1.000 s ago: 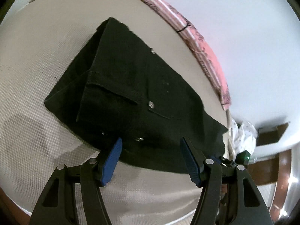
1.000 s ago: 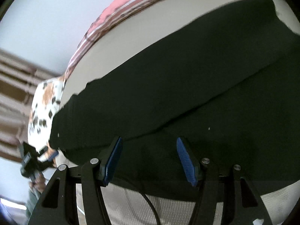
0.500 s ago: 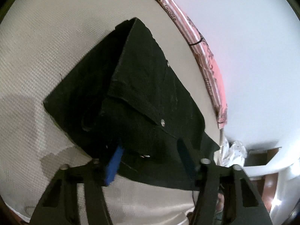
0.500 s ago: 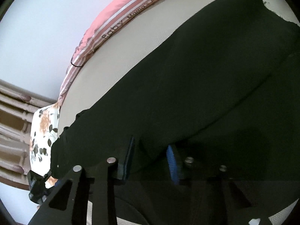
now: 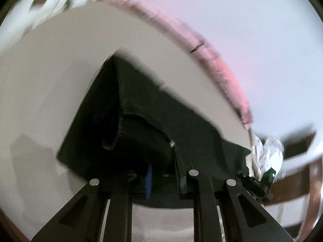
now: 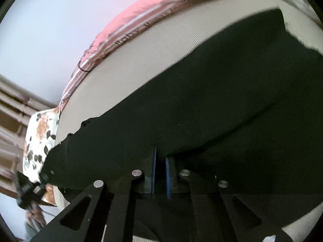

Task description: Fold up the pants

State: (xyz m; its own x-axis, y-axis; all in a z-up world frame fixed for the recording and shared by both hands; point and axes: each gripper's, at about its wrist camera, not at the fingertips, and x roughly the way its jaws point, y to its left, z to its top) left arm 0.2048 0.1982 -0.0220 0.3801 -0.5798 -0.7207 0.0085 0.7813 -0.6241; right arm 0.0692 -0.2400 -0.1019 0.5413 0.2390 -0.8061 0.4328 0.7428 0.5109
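Note:
Black pants (image 5: pixel 141 125) lie folded lengthwise on a beige mattress (image 5: pixel 50 70). In the left wrist view my left gripper (image 5: pixel 164 173) is shut on the near waistband edge, which is lifted off the mattress. In the right wrist view the pants (image 6: pixel 201 100) stretch from the leg ends at the left to the far right. My right gripper (image 6: pixel 160 173) is shut on the near edge of the pants leg, its blue pads almost together with cloth between them.
A pink striped cloth (image 6: pixel 141 26) runs along the far edge of the mattress (image 6: pixel 145 60). A floral pillow (image 6: pixel 38 141) lies at the mattress end. A white wall is behind. The other gripper (image 5: pixel 260 183) shows at the pants' far end.
Both grippers went from open at the pants' near edge to shut on it. The left one has lifted the waistband edge up; the view is blurred from motion.

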